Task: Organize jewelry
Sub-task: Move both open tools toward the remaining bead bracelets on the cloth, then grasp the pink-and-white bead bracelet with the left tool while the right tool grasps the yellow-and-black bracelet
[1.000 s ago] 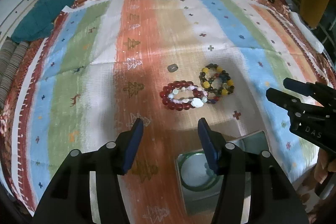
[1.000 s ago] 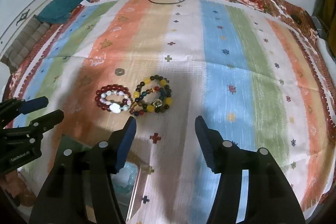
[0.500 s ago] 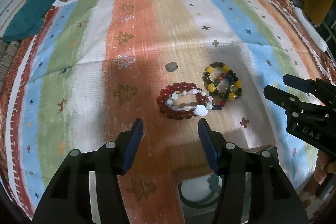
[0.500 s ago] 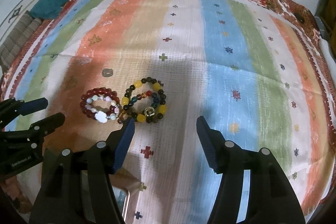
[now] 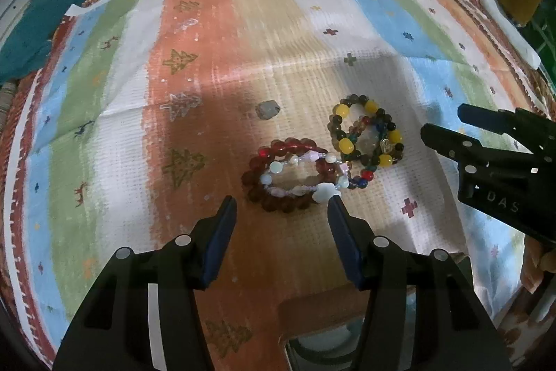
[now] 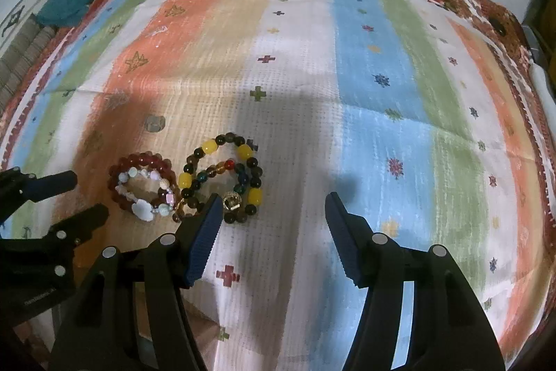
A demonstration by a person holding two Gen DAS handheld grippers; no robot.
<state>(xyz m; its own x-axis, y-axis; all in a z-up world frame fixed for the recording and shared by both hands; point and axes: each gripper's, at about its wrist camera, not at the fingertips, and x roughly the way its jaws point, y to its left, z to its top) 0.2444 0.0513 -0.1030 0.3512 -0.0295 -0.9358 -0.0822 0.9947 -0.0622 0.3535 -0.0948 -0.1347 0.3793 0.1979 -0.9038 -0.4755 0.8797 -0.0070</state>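
Bracelets lie in two small heaps on the striped cloth [image 5: 347,23], touching each other. Nearest the left hand-held gripper [image 5: 282,207], straight ahead of its spread, empty jaws, sits the red bracelet [image 5: 278,150] with a pale bead bracelet [image 5: 295,174] on top; the heap's longer side runs across the jaw opening. Just beyond and to the right lies the dark and yellow bracelet pile [image 5: 368,134]. The right hand-held gripper [image 6: 271,209], also wide and empty, has that pile ahead and off to its left. I judge the left nearer to the red heap. Farther off, a small grey stone [image 5: 267,110] sits apart.
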